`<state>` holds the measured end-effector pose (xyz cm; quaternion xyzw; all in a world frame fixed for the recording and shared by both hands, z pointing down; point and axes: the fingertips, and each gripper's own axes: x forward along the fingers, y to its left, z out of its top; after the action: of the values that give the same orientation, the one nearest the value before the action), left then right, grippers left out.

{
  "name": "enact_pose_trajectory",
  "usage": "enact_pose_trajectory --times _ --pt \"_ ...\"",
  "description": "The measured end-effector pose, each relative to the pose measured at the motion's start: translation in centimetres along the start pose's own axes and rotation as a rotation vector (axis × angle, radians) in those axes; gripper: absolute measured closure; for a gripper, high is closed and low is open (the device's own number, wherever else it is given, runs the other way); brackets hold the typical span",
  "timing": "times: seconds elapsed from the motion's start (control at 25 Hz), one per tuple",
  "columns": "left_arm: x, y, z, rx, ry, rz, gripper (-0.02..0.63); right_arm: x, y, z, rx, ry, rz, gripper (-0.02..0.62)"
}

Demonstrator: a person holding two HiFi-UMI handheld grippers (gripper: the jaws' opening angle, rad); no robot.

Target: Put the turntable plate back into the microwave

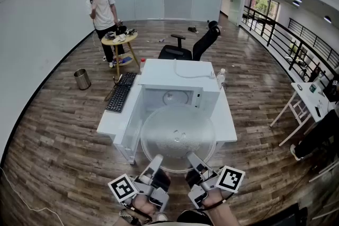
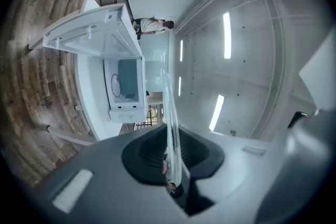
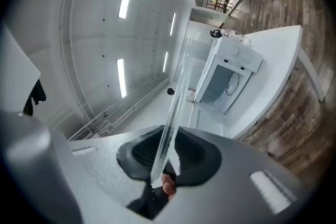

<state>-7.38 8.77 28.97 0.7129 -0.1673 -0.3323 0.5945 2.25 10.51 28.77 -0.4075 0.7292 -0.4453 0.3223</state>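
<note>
white desk (image 1: 226, 114) bears the open microwave (image 1: 177, 79); left tongs (image 1: 157, 159) and right tongs (image 1: 193, 156) each clamp the plate (image 1: 177, 135) by its near rim, cavity straight ahead.

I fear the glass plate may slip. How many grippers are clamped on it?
2. The left gripper clamps the near rim of the turntable plate left of centre; the right gripper clamps it right of centre. Each gripper view shows glass pinched between its jaws.
</note>
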Motion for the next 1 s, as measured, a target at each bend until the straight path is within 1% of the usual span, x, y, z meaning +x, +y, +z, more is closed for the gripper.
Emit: enact_pose_trajectory --times 0.4,0.64,0.8,1.0 --pt "-0.9 -0.1 0.1 -0.017 0.030 0.000 0.552 -0.2 0.3 -1.1 -0.005 -0.024 0.000 0.540" --pt "0.1 0.9 0.3 -0.014 0.028 0.006 0.552 0.3 -0.9 -0.4 0.008 -0.021 0.005 0.540" --pt "1.3 1.8 1.1 -0.019 0.003 0.010 0.552 1.7 -2.0 0.5 0.020 -0.006 0.013 0.538" --pt "2.8 3.9 2.2 -0.027 -0.040 0.012 0.553 3.5 -3.9 1.6 0.019 0.037 0.021 0.540"
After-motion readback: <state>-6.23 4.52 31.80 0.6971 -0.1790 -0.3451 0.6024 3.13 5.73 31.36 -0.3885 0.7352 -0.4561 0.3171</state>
